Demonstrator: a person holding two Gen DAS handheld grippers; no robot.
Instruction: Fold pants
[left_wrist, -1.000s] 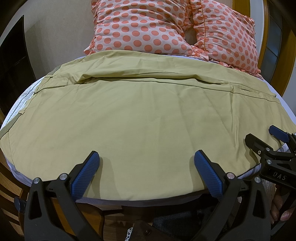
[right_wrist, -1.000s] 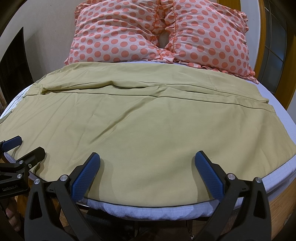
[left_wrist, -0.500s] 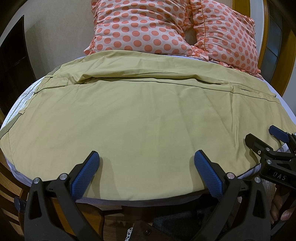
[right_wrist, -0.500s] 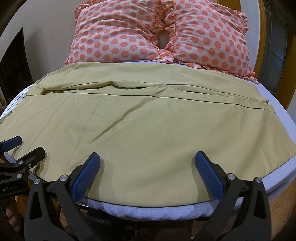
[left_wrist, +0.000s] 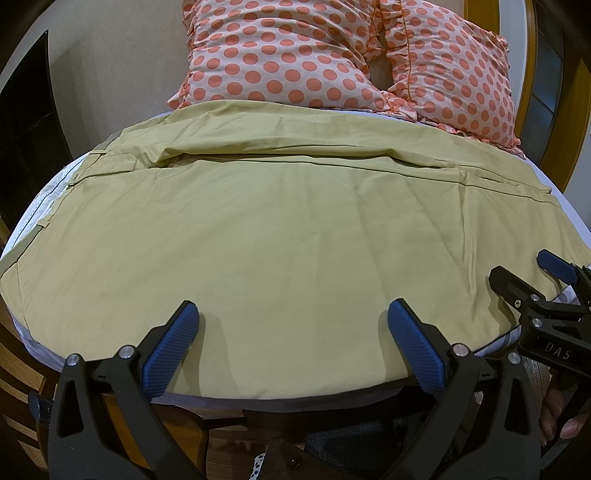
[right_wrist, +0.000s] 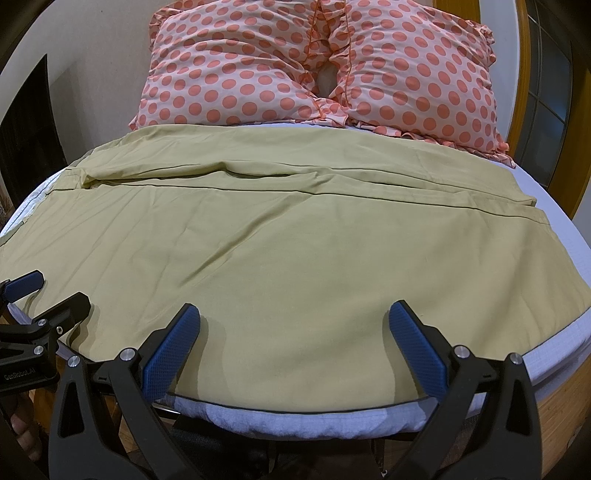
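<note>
Nothing has shifted since a second ago: khaki pants (left_wrist: 295, 229) lie flat across the frame's middle on the white mattress (right_wrist: 554, 365), below polka-dot pillows (right_wrist: 321, 70). Left gripper (left_wrist: 291, 332) and right gripper (right_wrist: 293, 332) hover spread apart over the near edge.

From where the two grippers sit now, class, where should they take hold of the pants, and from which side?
Grip the pants at the near edge, coming from the bed's foot: it lies flat, right before both open grippers.
</note>
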